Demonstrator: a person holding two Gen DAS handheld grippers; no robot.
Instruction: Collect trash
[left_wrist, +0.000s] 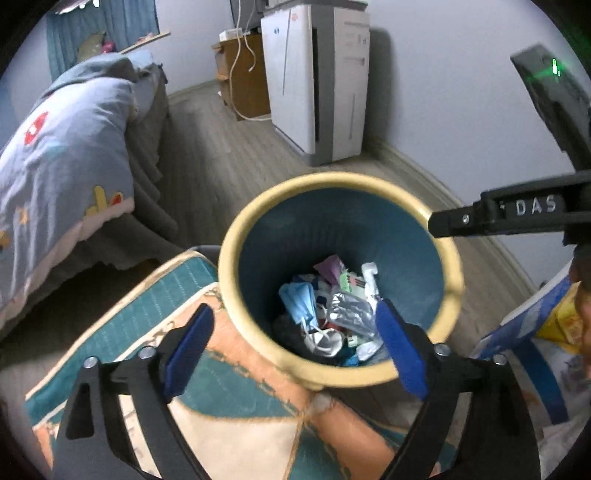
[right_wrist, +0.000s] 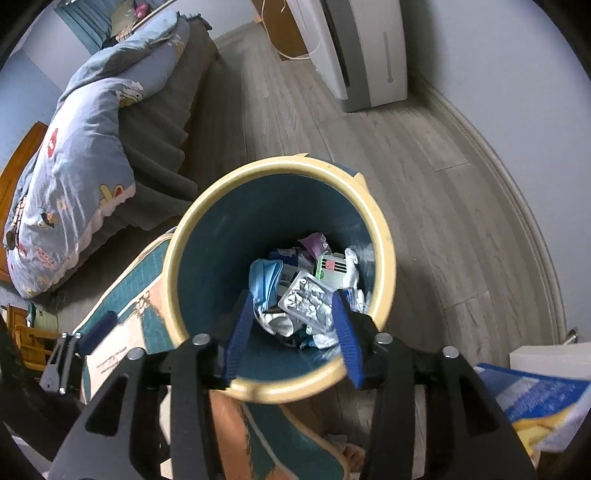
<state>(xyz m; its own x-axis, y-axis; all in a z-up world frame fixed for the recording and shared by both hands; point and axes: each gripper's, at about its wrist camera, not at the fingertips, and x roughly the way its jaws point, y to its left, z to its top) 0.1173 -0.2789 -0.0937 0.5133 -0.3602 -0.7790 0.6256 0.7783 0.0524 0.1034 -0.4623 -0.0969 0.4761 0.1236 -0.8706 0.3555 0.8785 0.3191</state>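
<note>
You hold both claws over the bin so drops land inside. The left gripper gapes wide and empty; the right gripper stands half open, gripping nothing. The trash lies at the bin's bottom, at six o'clock.

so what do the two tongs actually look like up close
Both match: black angular plastic frames with triangular cut-outs and round silver bolts at the pivots, ending in flat blue pads. The left tongs and right tongs share that build. In the left wrist view the other tool's black bar carries white raised letters reading DAS. No cables or sleeves show.
</note>
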